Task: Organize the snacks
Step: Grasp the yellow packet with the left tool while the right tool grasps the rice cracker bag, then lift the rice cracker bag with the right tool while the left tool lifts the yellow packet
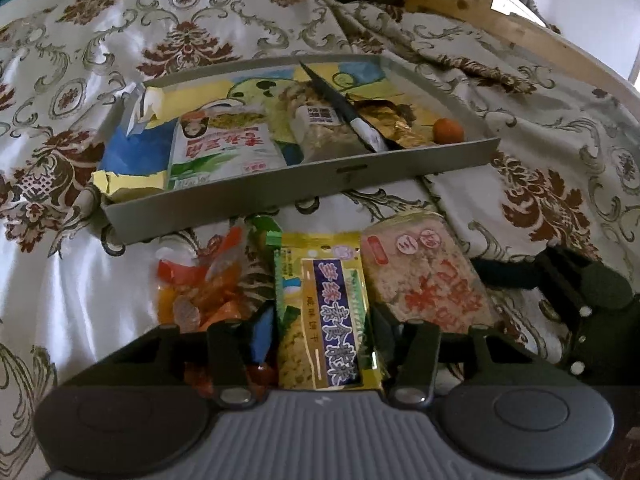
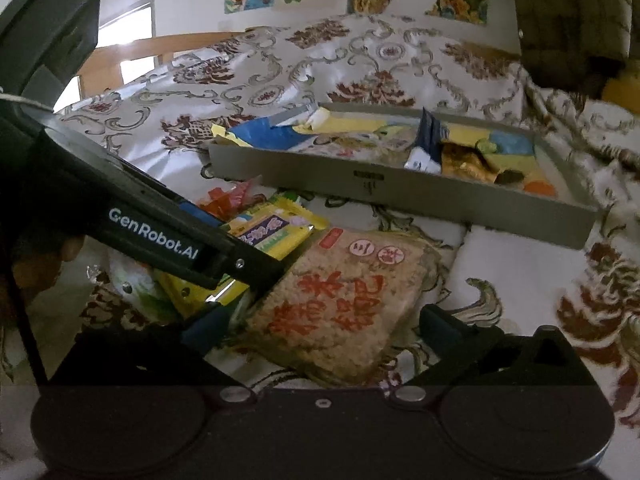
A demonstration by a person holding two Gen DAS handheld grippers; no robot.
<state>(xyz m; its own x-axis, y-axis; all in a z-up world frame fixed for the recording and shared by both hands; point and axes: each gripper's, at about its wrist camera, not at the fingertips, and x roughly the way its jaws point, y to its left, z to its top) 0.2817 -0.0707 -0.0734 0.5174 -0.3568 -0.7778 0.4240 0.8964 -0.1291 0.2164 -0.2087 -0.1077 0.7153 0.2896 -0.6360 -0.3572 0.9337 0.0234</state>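
A shallow grey cardboard tray [image 1: 280, 196] lies on the patterned bedspread and holds several snack packs; it also shows in the right wrist view [image 2: 400, 196]. In front of it lie a yellow cracker packet [image 1: 324, 308], a brown rice-cake pack [image 1: 428, 276] and a clear bag of orange candies [image 1: 200, 284]. My left gripper [image 1: 320, 332] has its fingers on both sides of the yellow packet [image 2: 276, 228], closed against it. My right gripper [image 2: 320, 332] is open, its fingers on either side of the rice-cake pack [image 2: 340, 308] without touching it.
The tray holds a white-green packet [image 1: 224, 152], a clear oat bar [image 1: 320, 132], a dark blue stick pack [image 1: 348, 108], a gold wrapper [image 1: 392, 124] and a small orange fruit [image 1: 448, 130]. A wooden bed frame [image 1: 500, 28] runs behind on the right.
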